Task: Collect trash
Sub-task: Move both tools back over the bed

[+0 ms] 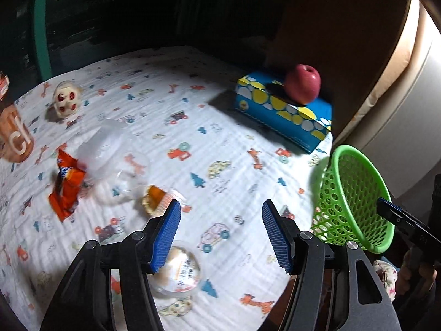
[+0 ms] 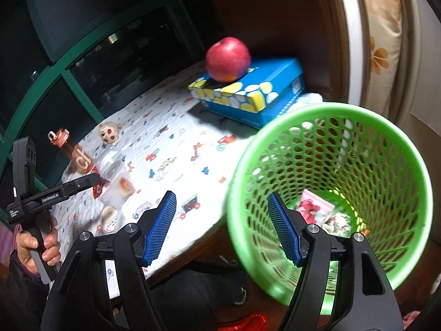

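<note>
A green mesh basket [image 2: 330,193] stands off the table's right edge, with wrappers [image 2: 317,209] inside; it also shows in the left wrist view [image 1: 350,201]. My right gripper [image 2: 223,220] is open and empty, its right finger just inside the basket's rim. My left gripper [image 1: 220,234] is open and empty above the table. Trash lies on the patterned cloth [image 1: 220,143]: an orange wrapper [image 1: 66,187], clear plastic cups [image 1: 110,151], a jelly cup [image 1: 157,198] and a round lidded cup [image 1: 182,273] under the left finger.
A red apple [image 1: 302,82] sits on a blue tissue box [image 1: 284,110] at the back right. An orange bottle [image 1: 13,135] and a small doll face [image 1: 66,99] are at the left. The table's right edge drops off beside the basket.
</note>
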Available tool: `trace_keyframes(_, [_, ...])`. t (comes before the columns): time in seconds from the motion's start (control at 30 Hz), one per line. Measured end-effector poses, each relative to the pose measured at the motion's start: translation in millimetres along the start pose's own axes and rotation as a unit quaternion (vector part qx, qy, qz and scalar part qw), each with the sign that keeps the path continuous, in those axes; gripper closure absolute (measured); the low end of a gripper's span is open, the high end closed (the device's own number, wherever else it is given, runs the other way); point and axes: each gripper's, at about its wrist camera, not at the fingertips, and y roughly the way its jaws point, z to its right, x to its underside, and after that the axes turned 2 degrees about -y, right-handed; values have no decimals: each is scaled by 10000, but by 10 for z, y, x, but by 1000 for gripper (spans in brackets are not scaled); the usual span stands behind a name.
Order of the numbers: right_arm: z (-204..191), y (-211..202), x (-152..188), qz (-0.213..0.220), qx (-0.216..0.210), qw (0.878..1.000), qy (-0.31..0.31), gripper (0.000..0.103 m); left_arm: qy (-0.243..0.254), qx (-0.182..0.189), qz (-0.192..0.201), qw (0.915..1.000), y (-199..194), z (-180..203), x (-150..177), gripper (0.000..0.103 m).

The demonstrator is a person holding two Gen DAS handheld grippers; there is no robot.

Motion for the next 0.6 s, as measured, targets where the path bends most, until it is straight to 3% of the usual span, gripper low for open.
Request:
trace_keyframes(0.27, [-537, 261, 66, -265, -371, 9980, -437, 30, -511, -442, 142, 9976, -238, -709, 96, 43])
trace_keyframes(0.6, [-1372, 680, 335, -724, -823, 9865, -1218, 22, -763, -887, 147, 9930, -381, -1243, 221, 40])
